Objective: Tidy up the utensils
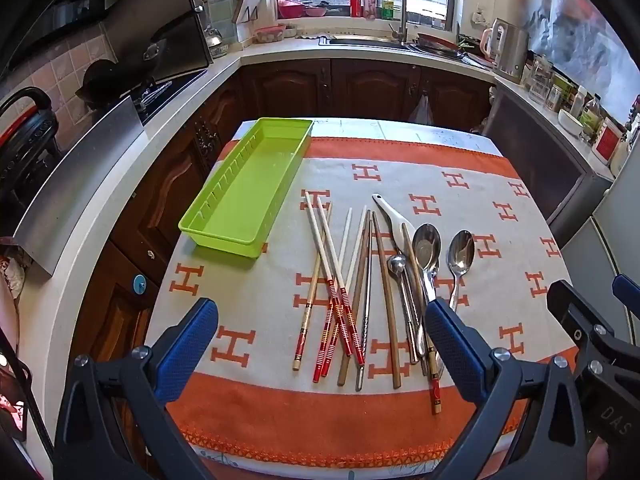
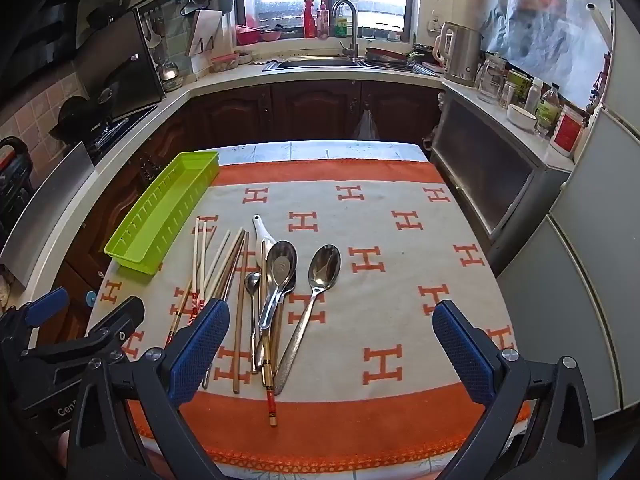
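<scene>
A lime-green slotted tray [image 1: 224,216] [image 2: 132,240] lies empty at the table's left side. To its right lie several chopsticks [image 1: 340,304] [image 2: 240,320], wood, white with red ends, and metal. Beside them are a white ceramic spoon [image 1: 394,216] [image 2: 262,236], a small metal spoon [image 1: 397,264] [image 2: 252,282] and two large metal spoons [image 1: 461,256] [image 2: 325,268]. My left gripper [image 1: 320,344] hovers open above the chopsticks' near ends. My right gripper [image 2: 332,344] hovers open over the spoon handles, nothing between its fingers. Each gripper shows at the edge of the other's view.
The table wears a white cloth with orange H marks and orange borders [image 1: 320,416] [image 2: 352,412]. Dark wood cabinets [image 1: 360,88] and a counter with a sink [image 2: 320,64] ring the table. A grey appliance [image 2: 492,184] and a fridge [image 2: 580,280] stand to the right.
</scene>
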Demonstrator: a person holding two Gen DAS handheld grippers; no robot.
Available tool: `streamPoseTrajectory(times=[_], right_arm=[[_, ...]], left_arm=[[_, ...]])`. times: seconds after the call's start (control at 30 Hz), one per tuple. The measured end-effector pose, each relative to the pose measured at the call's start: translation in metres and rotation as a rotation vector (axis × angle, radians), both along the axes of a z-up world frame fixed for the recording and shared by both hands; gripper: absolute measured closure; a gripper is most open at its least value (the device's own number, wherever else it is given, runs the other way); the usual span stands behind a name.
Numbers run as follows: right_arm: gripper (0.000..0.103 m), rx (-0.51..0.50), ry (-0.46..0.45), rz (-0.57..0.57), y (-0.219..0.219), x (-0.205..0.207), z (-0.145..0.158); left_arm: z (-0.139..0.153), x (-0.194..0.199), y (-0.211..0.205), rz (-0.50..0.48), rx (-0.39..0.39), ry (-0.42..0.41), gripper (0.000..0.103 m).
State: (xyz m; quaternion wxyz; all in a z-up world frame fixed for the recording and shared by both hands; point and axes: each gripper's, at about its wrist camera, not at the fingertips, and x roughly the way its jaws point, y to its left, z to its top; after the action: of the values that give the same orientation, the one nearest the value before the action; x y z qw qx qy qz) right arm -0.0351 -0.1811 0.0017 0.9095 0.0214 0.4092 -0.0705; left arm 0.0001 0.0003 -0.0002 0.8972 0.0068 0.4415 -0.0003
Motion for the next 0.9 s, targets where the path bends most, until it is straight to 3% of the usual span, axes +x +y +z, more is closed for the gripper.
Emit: streamPoseTrajectory(times=[0.9], right_arm=[[0.0,0.034,0.009,0.001,-0.004,0.014,-0.003]], left_arm=[[-0.008,0.003,-0.007,-0.01,-0.005,0.019,0.001]])
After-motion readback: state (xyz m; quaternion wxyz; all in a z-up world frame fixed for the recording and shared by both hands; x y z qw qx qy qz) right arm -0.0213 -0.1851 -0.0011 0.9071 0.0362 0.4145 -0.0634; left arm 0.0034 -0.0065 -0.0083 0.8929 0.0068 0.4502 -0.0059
